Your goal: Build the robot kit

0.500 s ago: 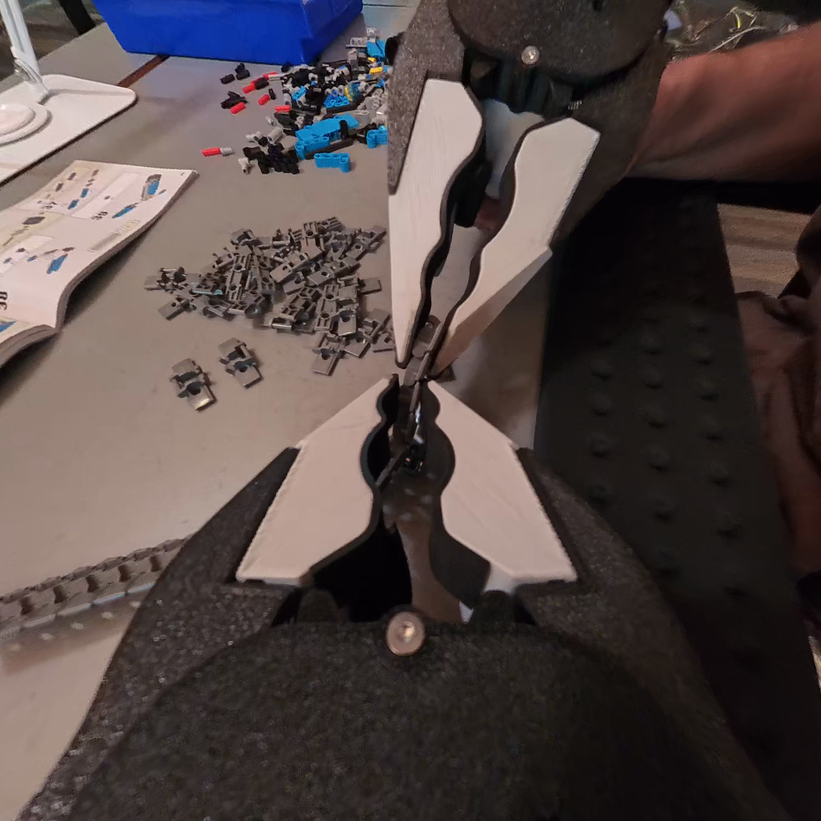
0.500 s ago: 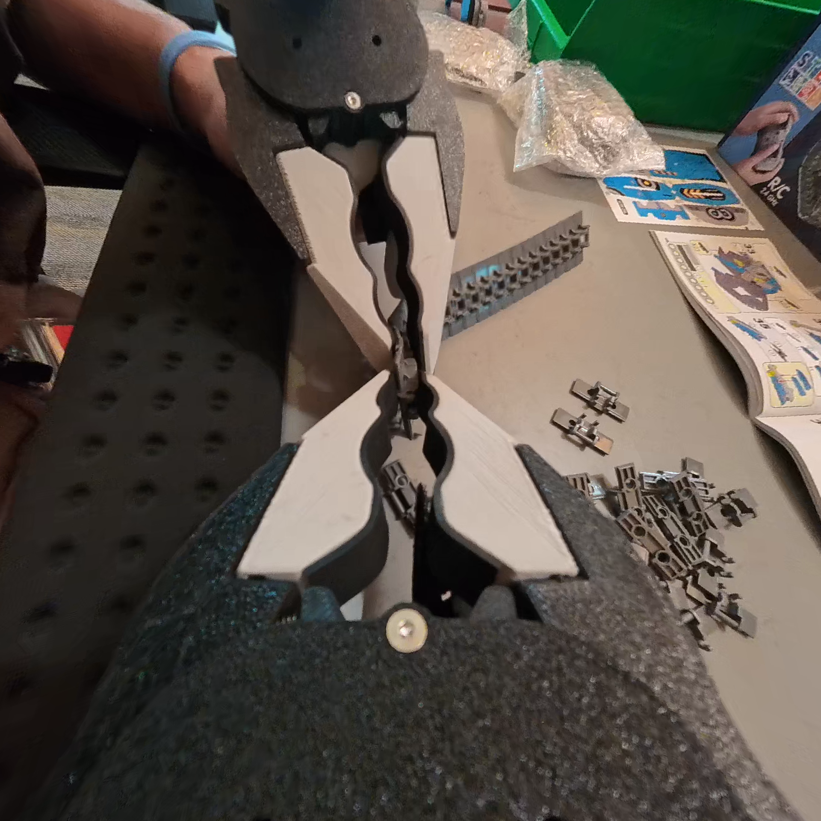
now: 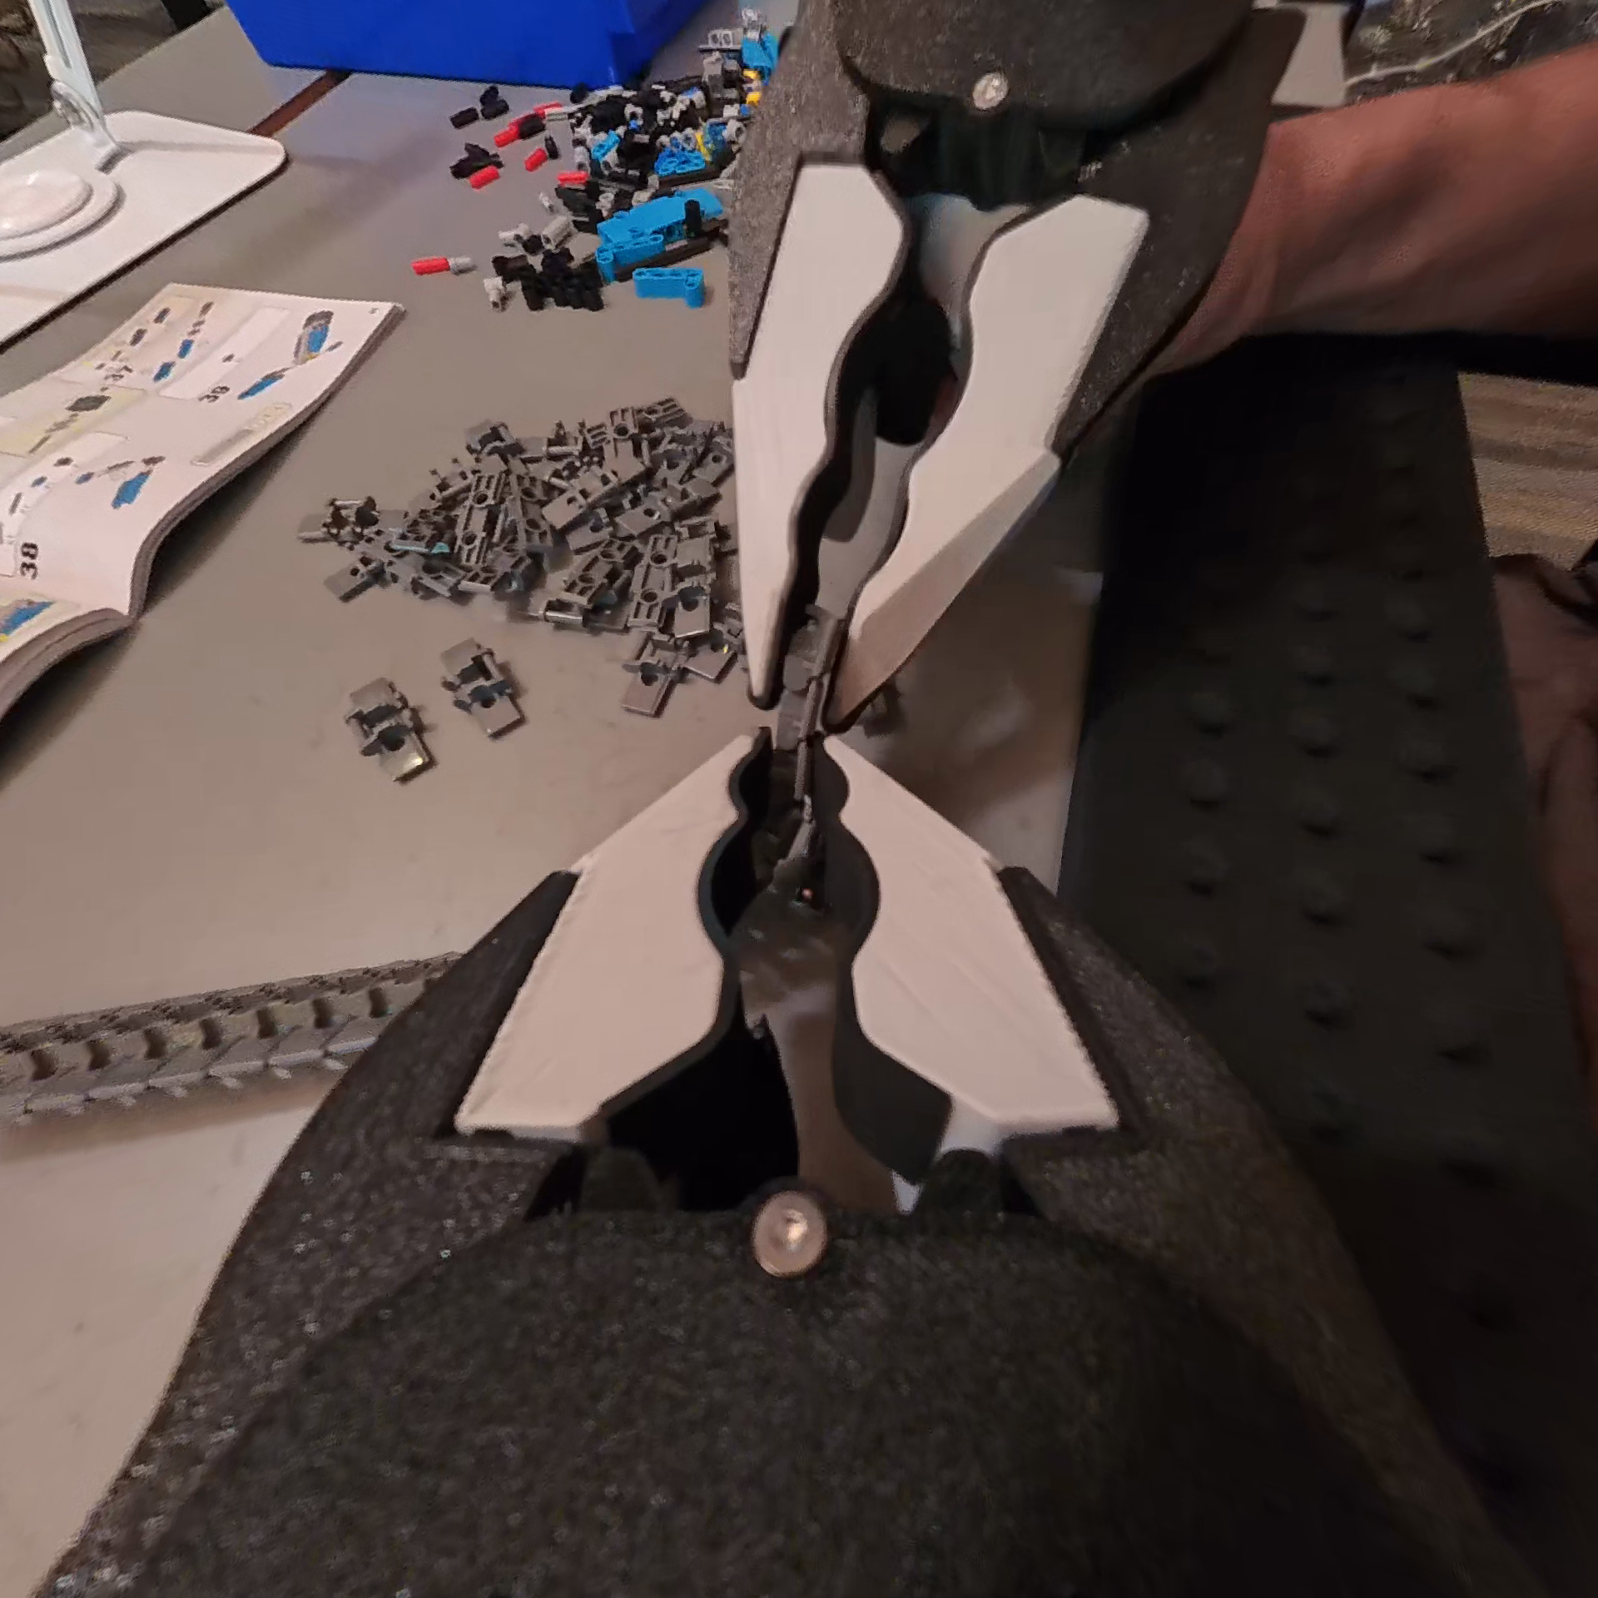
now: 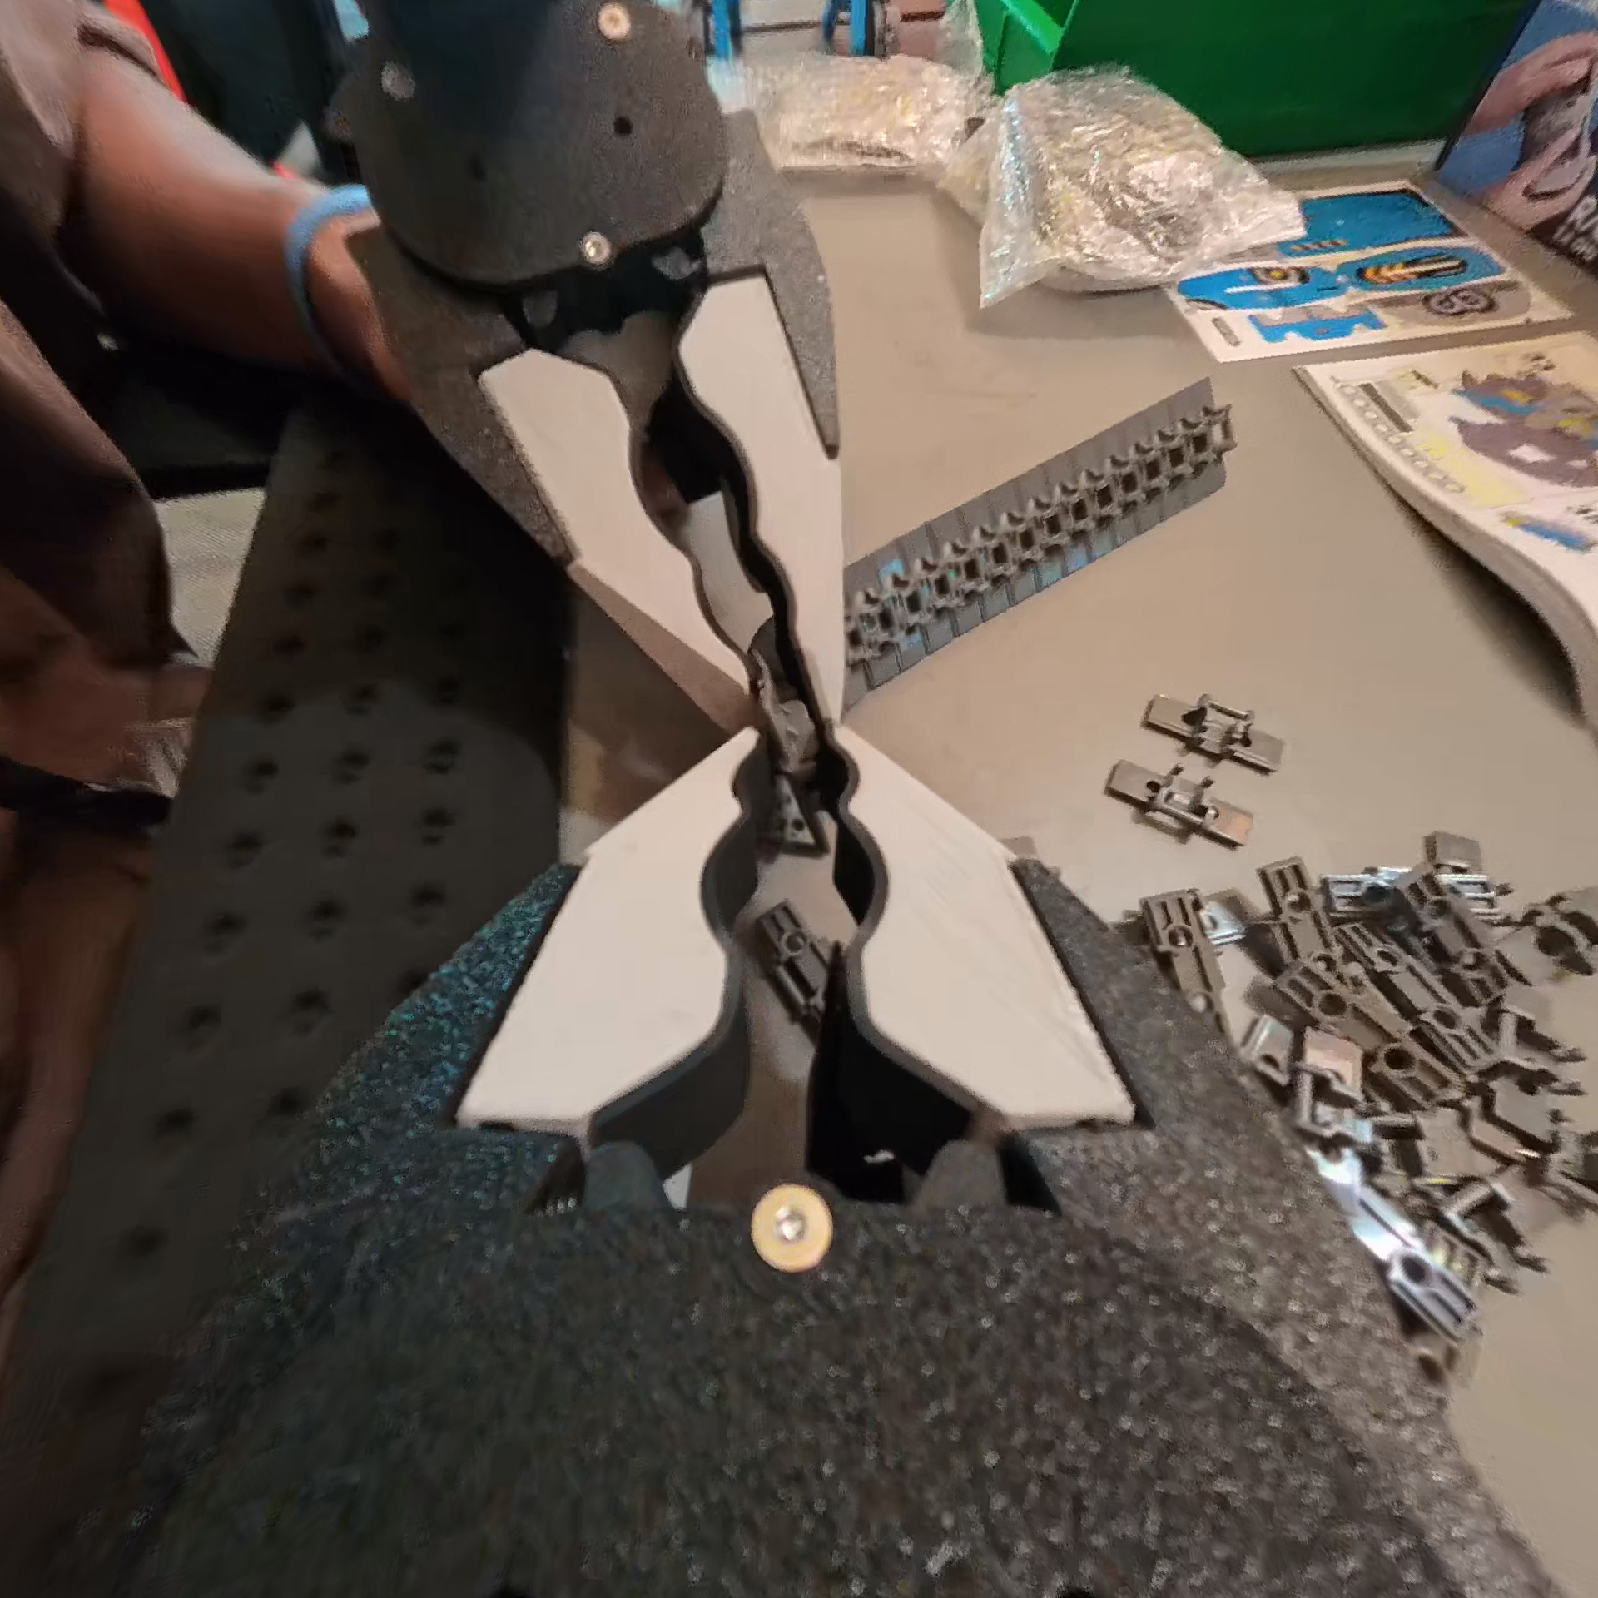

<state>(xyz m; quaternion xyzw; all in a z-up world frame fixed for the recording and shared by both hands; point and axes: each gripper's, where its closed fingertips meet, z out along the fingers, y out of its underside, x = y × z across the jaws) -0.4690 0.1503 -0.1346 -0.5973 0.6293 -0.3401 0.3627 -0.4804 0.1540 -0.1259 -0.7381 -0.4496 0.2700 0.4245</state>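
Grey table (image 3: 216, 865) unchanged; both tools, left (image 3: 795, 744) and right (image 4: 800, 744), stay clamped on track links (image 3: 808, 666).

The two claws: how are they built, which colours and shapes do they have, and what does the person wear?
Each claw, left claw and right claw, has a black, grainy foam-like body, two pale grey pointed fingers with wavy black inner edges, and a silver screw. One wrist wears a blue band; a brown sleeve shows.

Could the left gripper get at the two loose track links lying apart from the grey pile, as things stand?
Probably not right away. The left gripper is shut on a small grey link, tip to tip with the right gripper. The two loose links lie uncovered on the table, with nothing between.
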